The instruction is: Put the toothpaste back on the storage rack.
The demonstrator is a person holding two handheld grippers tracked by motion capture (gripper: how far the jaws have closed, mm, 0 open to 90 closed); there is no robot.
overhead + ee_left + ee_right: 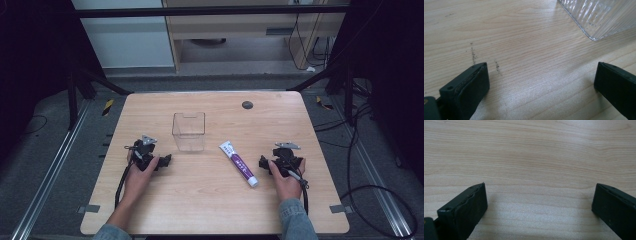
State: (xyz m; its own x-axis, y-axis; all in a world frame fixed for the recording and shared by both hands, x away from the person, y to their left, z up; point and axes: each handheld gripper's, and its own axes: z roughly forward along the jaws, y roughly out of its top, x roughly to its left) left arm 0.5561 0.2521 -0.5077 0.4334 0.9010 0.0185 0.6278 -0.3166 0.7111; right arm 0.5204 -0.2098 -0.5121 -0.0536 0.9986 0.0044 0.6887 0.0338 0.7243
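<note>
Left tool [161,161], jaws wide and empty, rests on the wooden counter [210,210] near the clear plastic box [189,131]. Toothpaste tube [239,163] lies flat between box and right tool [265,163], likewise wide and empty.

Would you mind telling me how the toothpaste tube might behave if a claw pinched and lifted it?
The toothpaste tube lies flat, so it probably won't roll. Its soft-looking body may dent when squeezed. The capped end looks stiffer, and it seems light for its size.
</note>
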